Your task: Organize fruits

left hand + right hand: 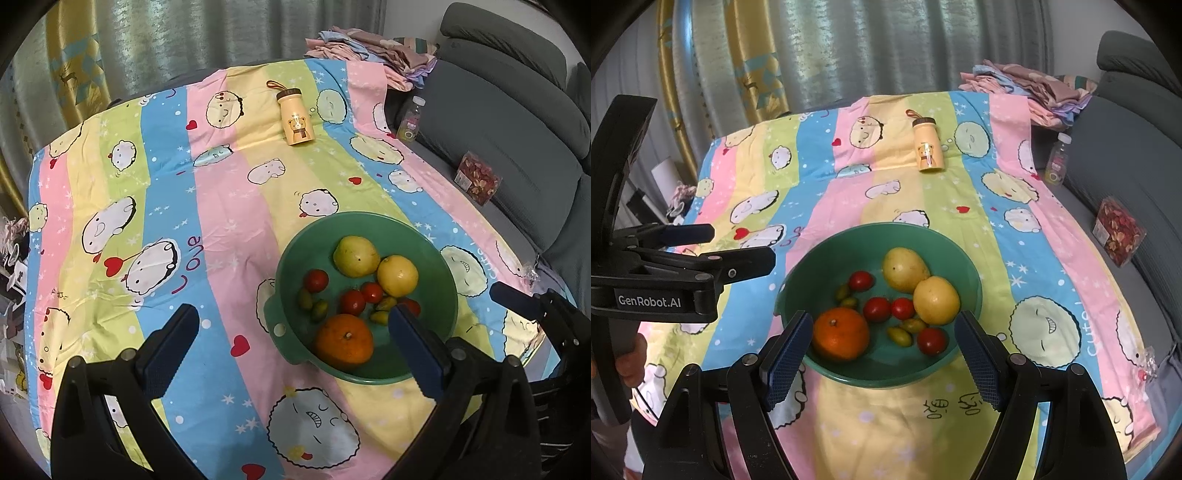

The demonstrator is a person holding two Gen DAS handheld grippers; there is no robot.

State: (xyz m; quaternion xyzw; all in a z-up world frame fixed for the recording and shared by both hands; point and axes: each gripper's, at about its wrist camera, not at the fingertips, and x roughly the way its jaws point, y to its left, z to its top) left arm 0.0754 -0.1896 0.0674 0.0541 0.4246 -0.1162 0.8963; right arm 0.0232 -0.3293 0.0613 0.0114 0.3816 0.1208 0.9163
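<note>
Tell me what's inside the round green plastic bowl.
The green bowl holds an orange, two yellow fruits, four red tomatoes and small green fruits. Anything beneath them is hidden.

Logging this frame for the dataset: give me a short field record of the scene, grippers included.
surface: striped cartoon cloth
bowl: green, near edge of cloth
in bowl: orange, two yellow fruits, four tomatoes, small green fruits
bottle: lying on its side at far end
left gripper: open, empty
right gripper: open, empty, over bowl's near rim
</note>
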